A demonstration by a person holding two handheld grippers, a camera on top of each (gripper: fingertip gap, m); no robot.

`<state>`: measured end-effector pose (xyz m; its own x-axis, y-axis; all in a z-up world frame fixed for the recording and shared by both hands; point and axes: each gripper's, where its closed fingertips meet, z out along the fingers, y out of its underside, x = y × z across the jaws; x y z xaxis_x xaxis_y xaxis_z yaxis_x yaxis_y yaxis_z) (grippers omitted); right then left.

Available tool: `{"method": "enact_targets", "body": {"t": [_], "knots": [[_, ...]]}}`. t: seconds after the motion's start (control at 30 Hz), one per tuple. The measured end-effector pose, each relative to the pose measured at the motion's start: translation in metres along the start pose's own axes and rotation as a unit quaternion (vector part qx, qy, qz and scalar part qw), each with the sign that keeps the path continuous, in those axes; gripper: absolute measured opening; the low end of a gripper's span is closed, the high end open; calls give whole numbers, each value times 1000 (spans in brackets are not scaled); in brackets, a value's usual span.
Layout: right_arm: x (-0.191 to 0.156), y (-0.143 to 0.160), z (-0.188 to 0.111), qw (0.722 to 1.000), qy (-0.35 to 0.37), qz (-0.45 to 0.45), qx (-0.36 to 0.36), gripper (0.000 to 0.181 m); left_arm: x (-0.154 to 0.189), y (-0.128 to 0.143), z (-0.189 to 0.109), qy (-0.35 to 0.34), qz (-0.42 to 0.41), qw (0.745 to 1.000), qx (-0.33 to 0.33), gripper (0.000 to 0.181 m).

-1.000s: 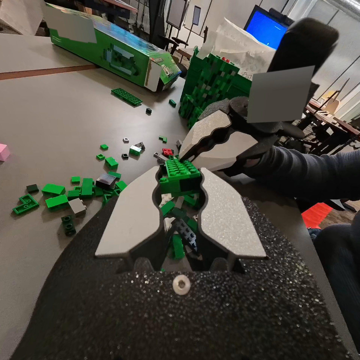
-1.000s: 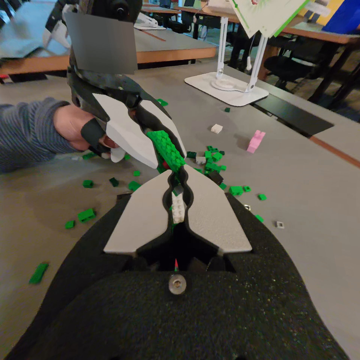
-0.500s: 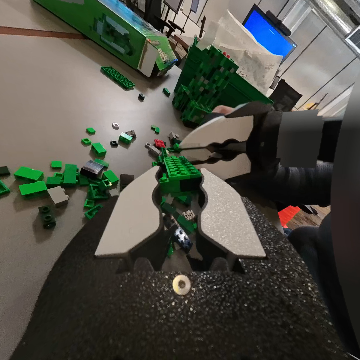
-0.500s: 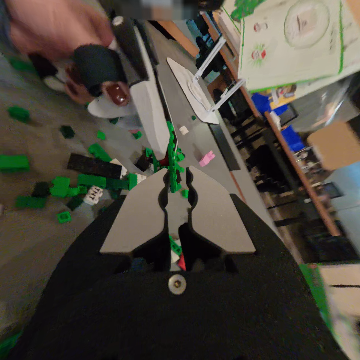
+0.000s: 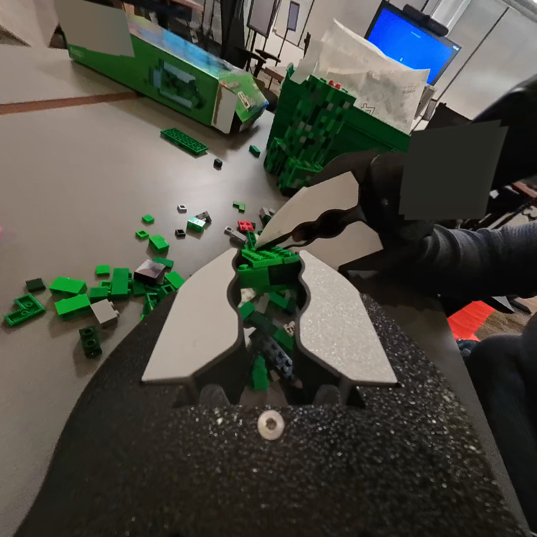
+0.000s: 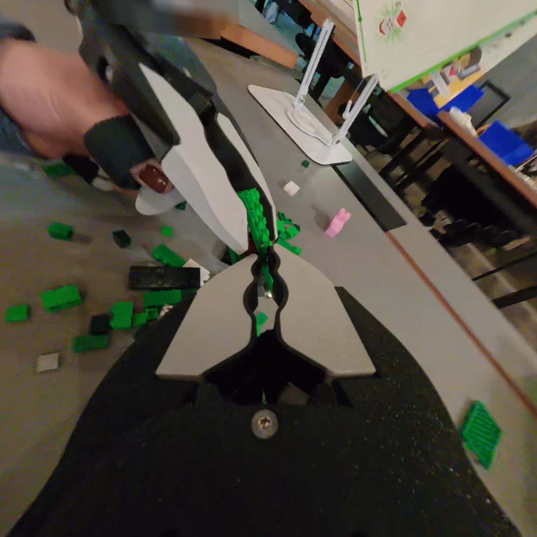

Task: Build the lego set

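Two grippers meet over one table (image 5: pixel 72 180): the left gripper (image 5: pixel 268 263) and the right gripper (image 6: pixel 263 255). One green box (image 5: pixel 174 78), one tall green brick model (image 5: pixel 308 130) and one pink piece (image 6: pixel 337 223) show. The loose green bricks (image 5: pixel 69 305) are too many to count.

right tongs (image 5: pixel 260 245) — tips now down on green assembly (image 5: pixel 268 268) | grip narrowed

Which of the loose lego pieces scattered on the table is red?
The small red plate, just beyond the left gripper and its green lego assembly; the pieces around it are green, grey or black.
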<state>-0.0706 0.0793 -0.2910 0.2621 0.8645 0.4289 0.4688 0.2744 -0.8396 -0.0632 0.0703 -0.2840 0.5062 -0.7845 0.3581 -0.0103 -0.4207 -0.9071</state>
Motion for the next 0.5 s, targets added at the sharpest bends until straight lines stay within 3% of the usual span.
{"method": "enact_targets", "body": {"t": [0.17,0.3,0.5], "knots": [[-5,-3,1,984,-74,161,35,3,2,-5,-4,17,7,1000,23,33],[-7,0,2,973,-106,199,39,3,1,-3,-2,18,-4,1000,18,33],[-11,-1,-8,939,-211,261,70,4,10,-2,0,71,-48,996,19,34]]}}
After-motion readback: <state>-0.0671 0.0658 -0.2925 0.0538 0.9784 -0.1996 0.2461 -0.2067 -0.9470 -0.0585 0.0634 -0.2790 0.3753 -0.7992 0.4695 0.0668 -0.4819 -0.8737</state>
